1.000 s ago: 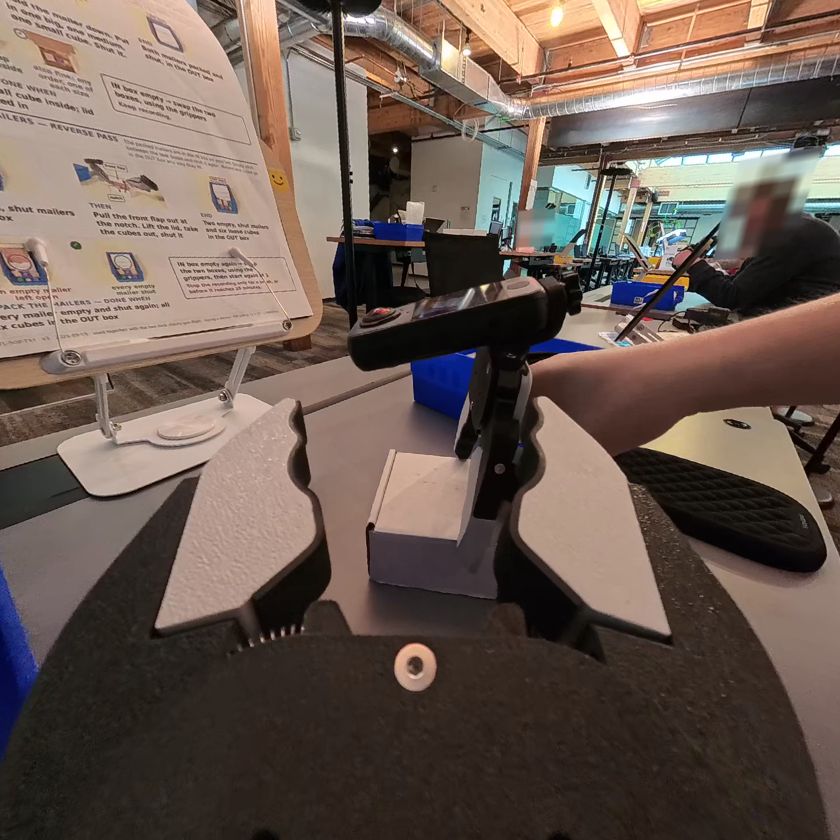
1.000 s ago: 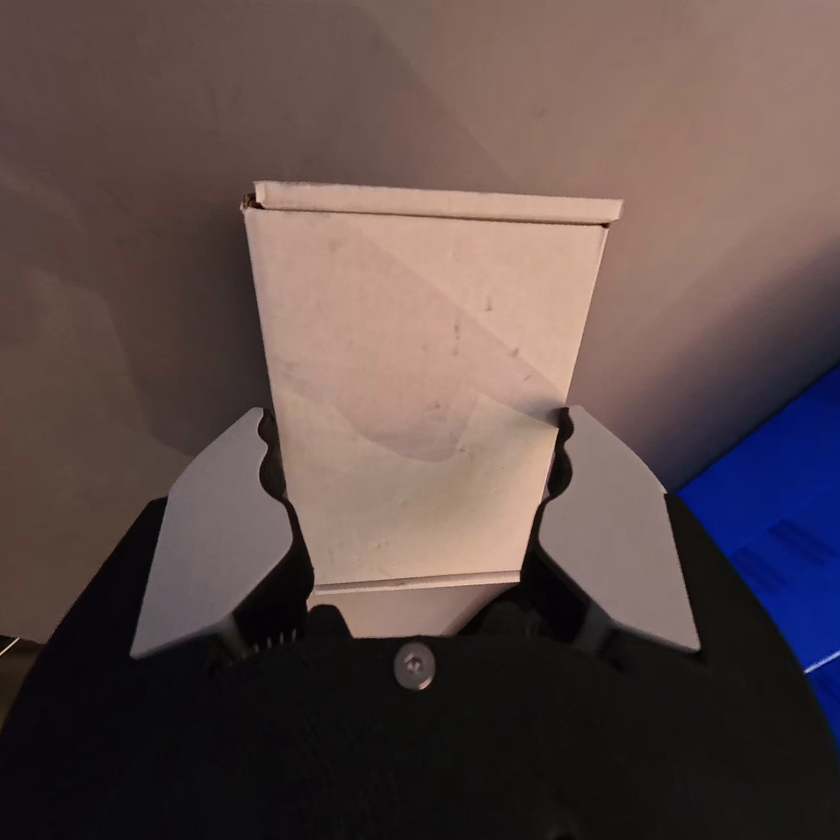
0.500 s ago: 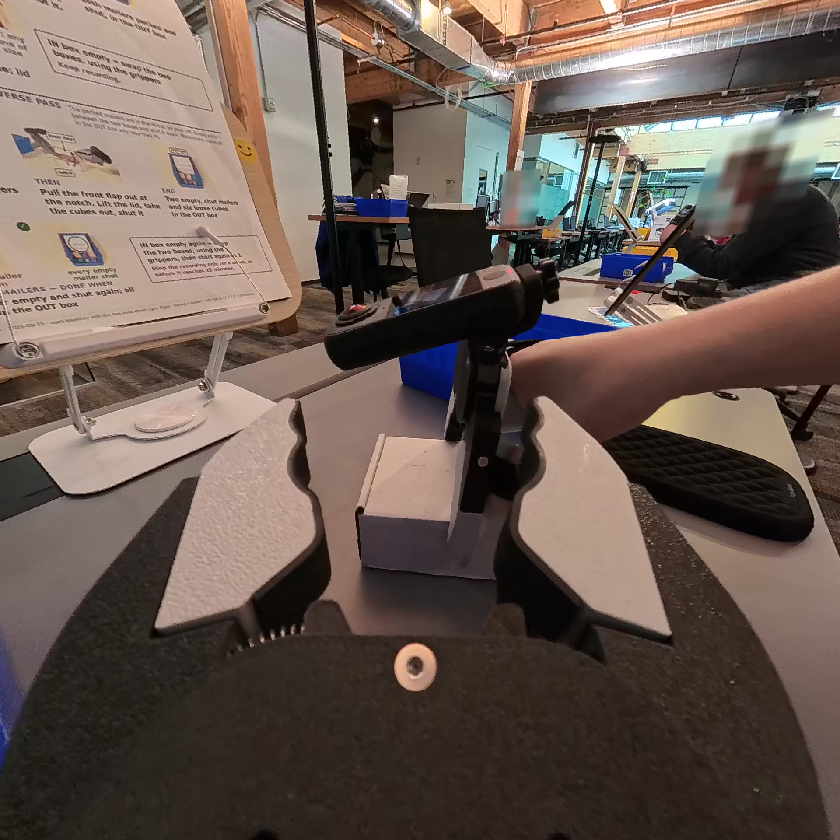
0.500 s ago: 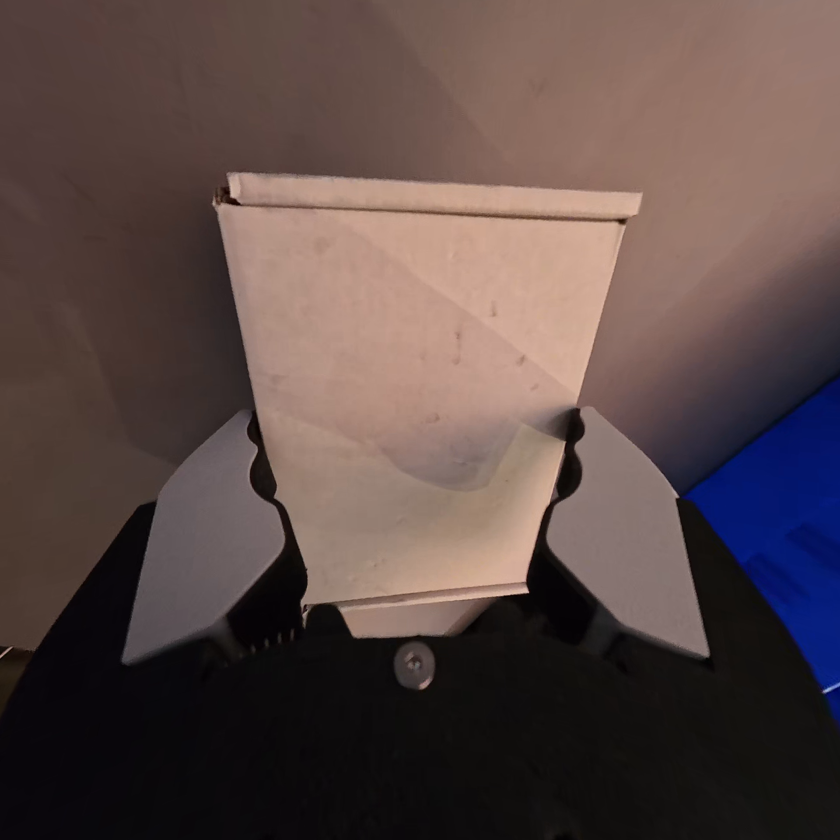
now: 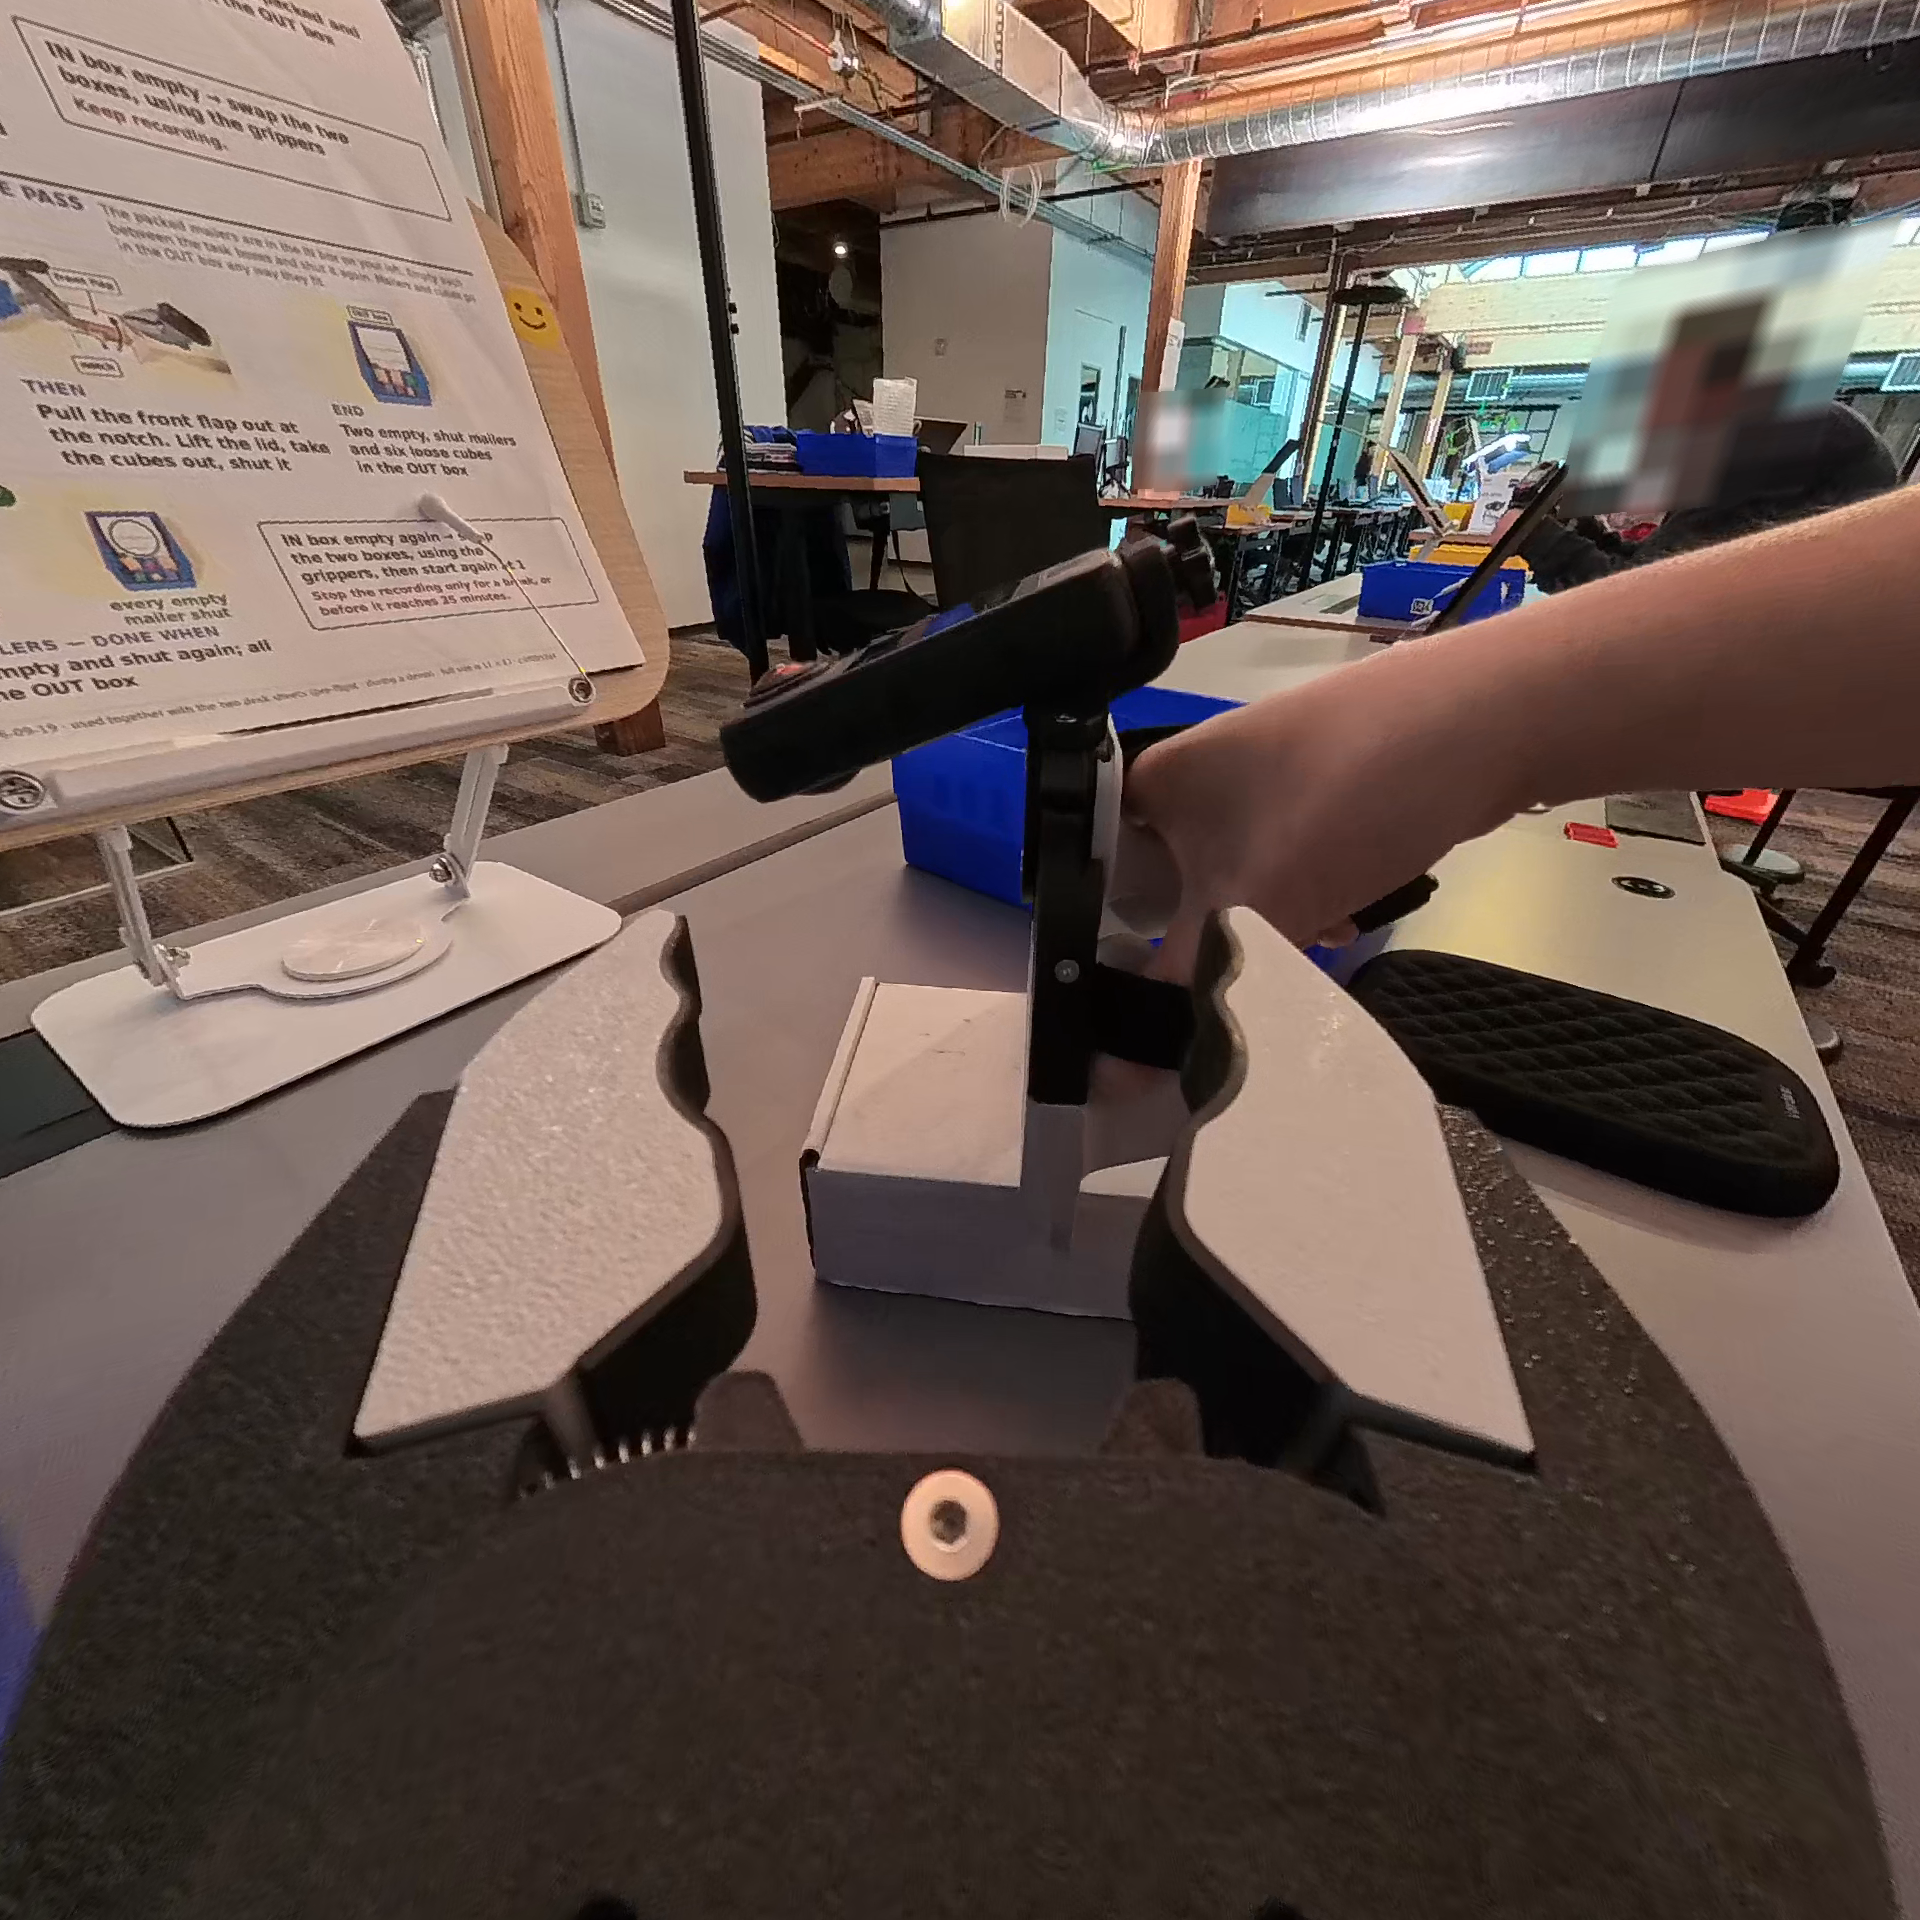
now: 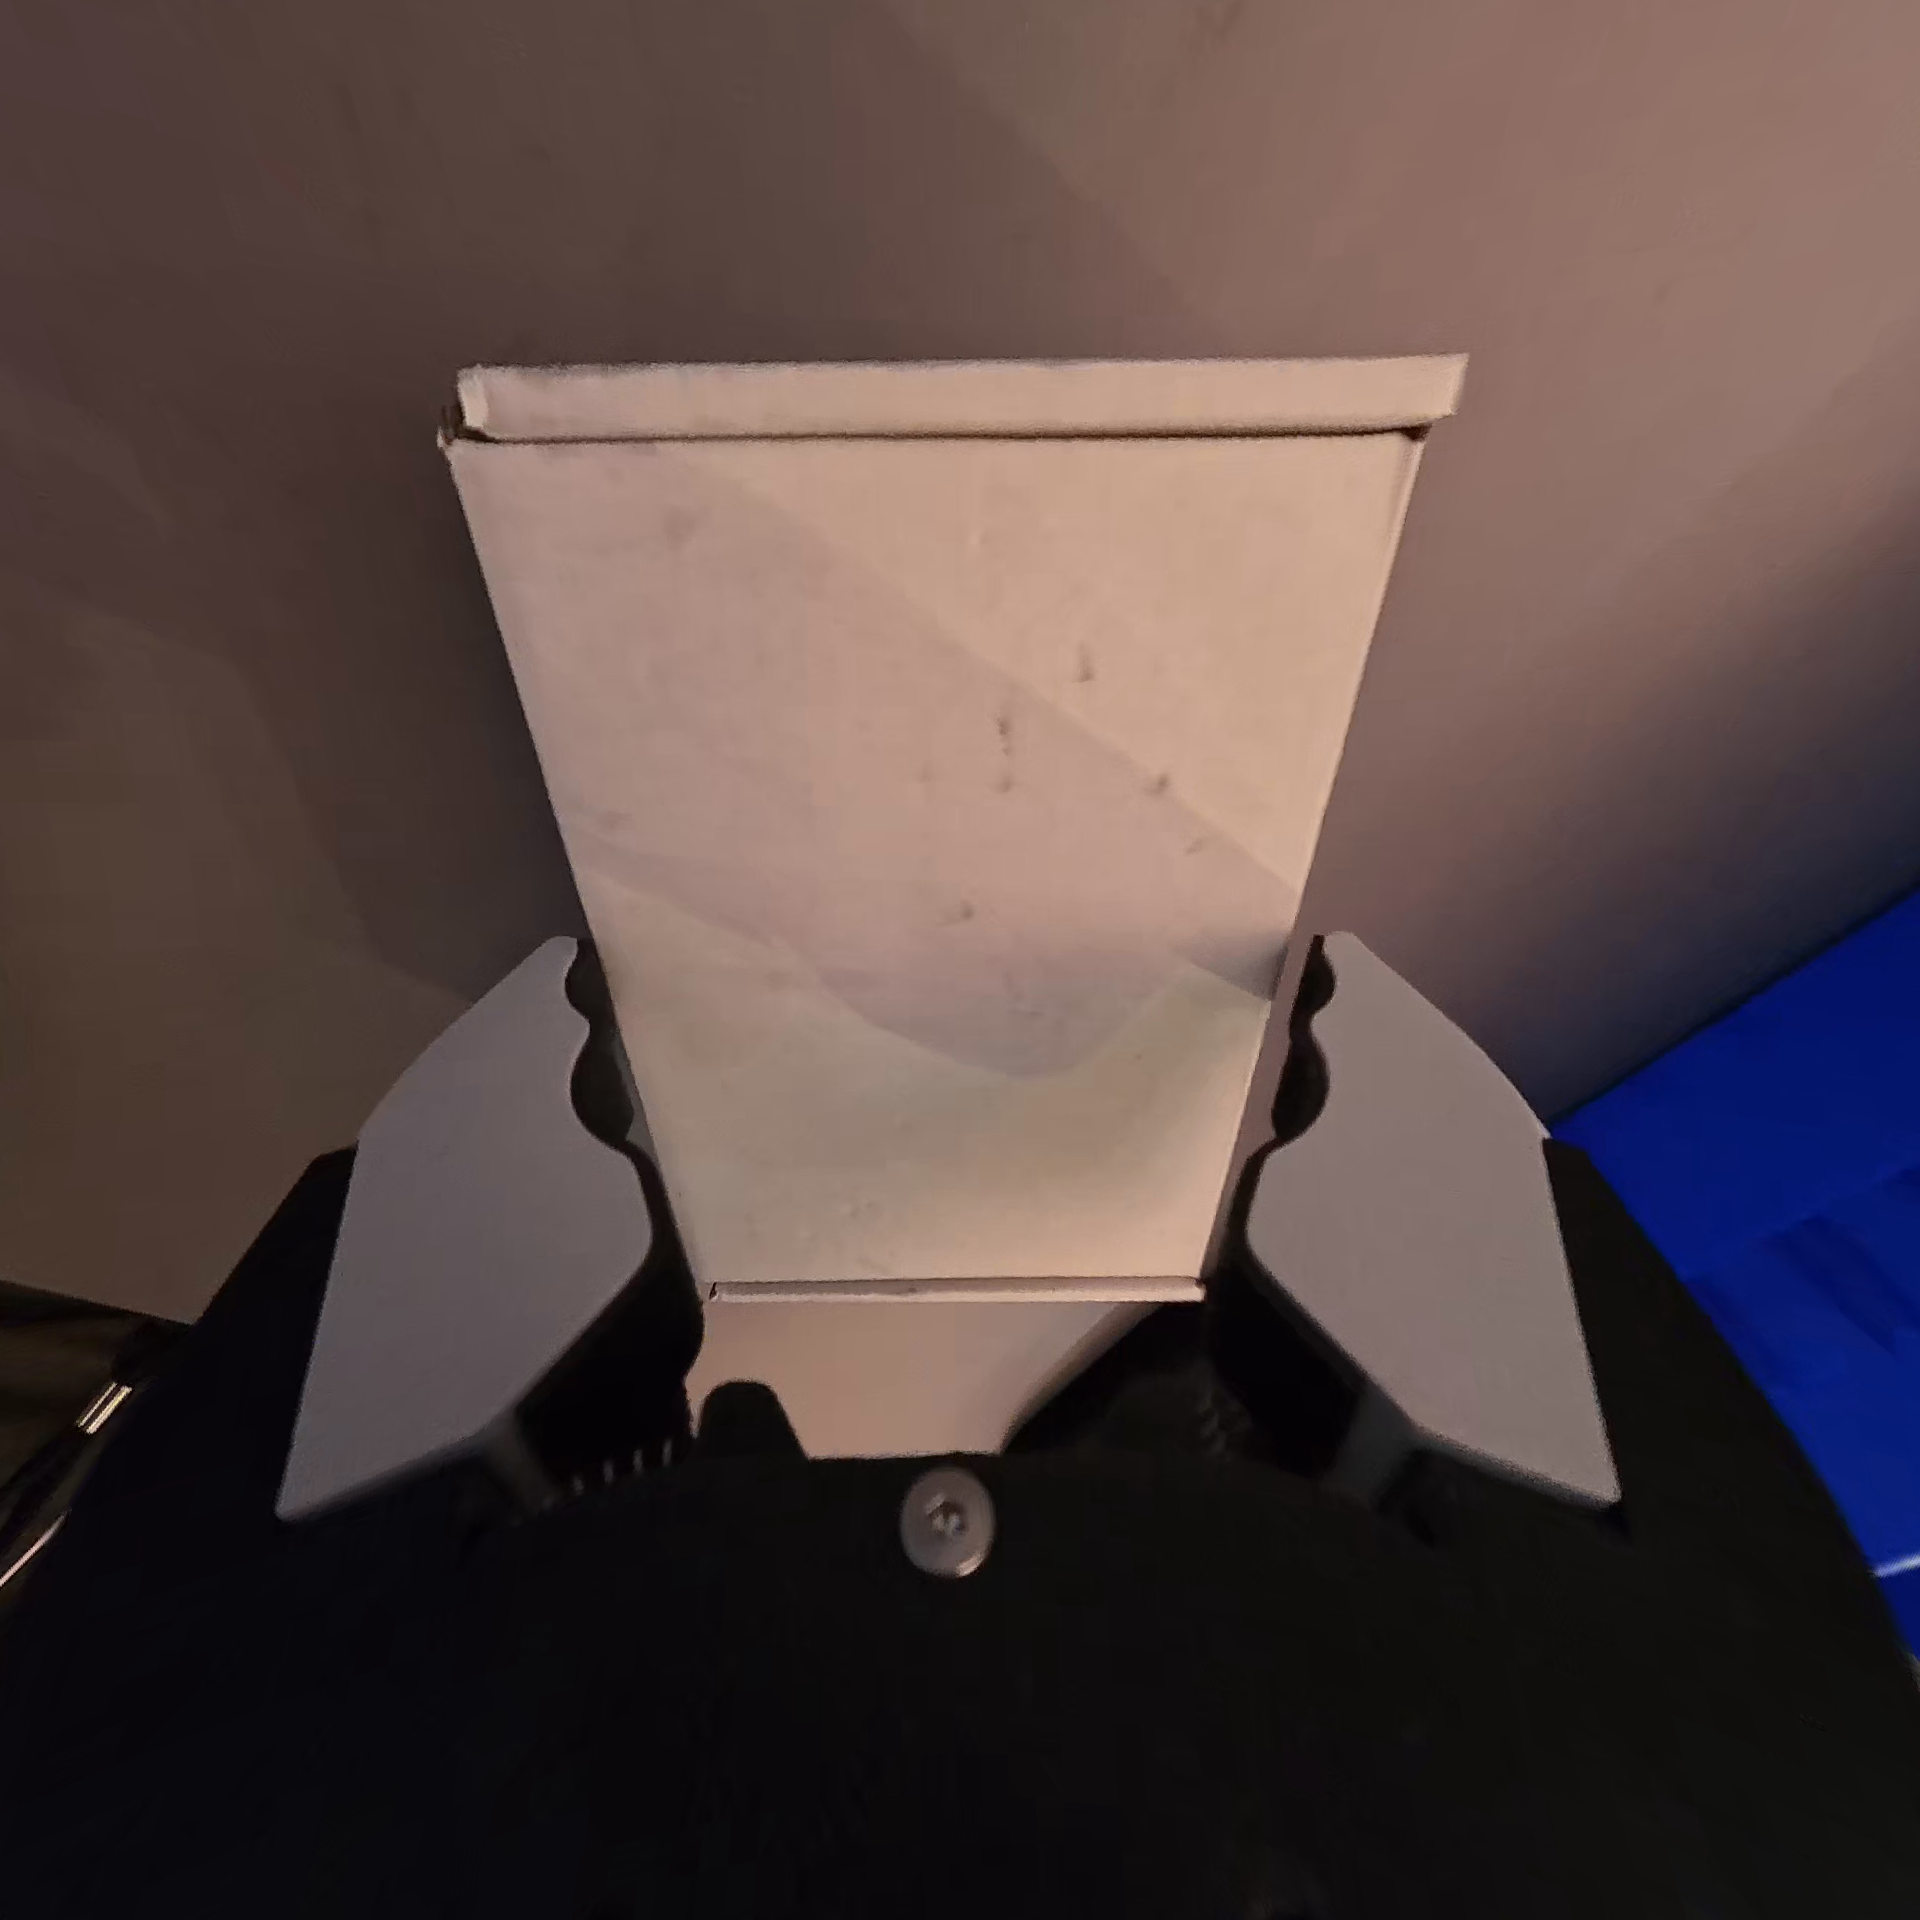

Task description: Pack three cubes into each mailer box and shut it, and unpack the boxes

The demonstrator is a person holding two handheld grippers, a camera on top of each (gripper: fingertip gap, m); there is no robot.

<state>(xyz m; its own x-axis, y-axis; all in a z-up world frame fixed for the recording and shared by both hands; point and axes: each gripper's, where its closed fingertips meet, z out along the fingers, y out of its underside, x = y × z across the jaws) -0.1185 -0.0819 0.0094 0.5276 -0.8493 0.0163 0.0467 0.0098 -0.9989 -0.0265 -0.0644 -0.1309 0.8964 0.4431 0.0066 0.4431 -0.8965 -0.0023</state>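
Note:
A closed white mailer box (image 5: 925, 1081) lies flat on the grey table (image 5: 312, 1226). My left gripper (image 5: 951, 935) is open and empty, low over the table, and the box sits just ahead between its fingers. My right gripper (image 6: 948, 943) comes down on the box from above, held by a hand (image 5: 1299, 810). Its two fingers press the long sides of the box (image 6: 935, 779) near one end. One of these fingers (image 5: 1055, 1164) shows edge-on in the left wrist view. No cubes are in view.
A blue bin (image 5: 966, 800) stands on the table behind the box and shows at the right edge of the right wrist view (image 6: 1766, 1195). An instruction board on a white stand (image 5: 260, 416) is at the left. A black padded rest (image 5: 1600, 1081) lies at the right.
My left gripper has moved closer to the box. The right gripper's fingers spread slightly, and the box's far end now looks wider and nearer in its view.

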